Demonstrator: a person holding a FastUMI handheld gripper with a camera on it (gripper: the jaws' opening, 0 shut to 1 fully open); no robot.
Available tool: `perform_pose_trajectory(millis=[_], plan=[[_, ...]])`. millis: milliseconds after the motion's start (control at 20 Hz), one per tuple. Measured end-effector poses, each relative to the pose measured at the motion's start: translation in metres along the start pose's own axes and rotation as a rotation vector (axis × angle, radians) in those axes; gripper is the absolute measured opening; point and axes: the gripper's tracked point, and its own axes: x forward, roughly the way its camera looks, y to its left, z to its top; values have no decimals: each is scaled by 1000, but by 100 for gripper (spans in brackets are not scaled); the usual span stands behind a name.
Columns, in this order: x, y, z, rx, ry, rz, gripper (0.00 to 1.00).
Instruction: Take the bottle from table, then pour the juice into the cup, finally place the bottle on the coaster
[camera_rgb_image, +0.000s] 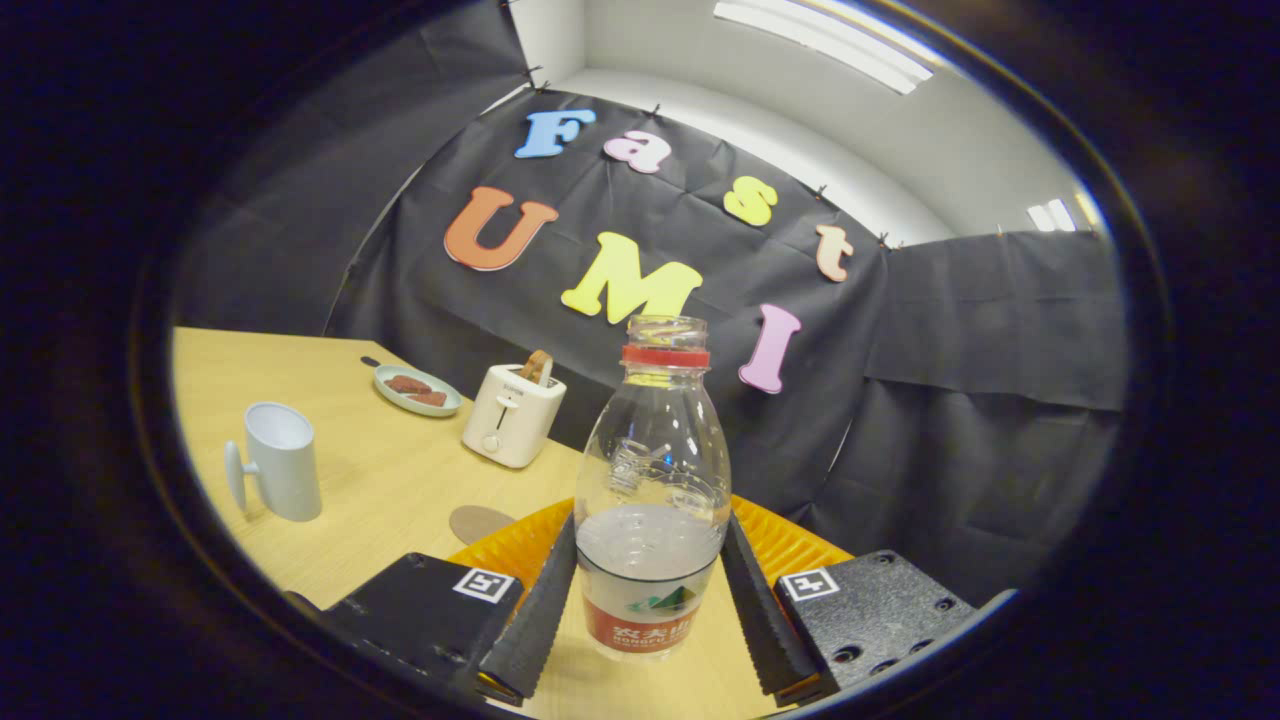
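Gripped between both jaws of the gripper (650, 600) stood an uncapped bottle (655, 480), part full of clear liquid, upright over the wooden counter (380, 480), with a coaster (478, 522) and white cup (280, 460) beyond.

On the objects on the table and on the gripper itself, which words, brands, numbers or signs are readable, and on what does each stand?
None can be read with certainty.
bottle, held between the gripper fingers, which press on both its sides: the label's print is too blurred to read.
toaster: small front mark, too small to read.
square markers on the gripper: patterns, no words.
cup: no text.
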Motion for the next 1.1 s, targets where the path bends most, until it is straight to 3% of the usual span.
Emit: perform_pose_trajectory(millis=[200, 700, 1100], plan=[[-10, 24, 19, -123, -14, 43, 82], [-3, 43, 49, -451, -5, -16, 82], [12, 66, 53, -693, 16, 6, 82]])
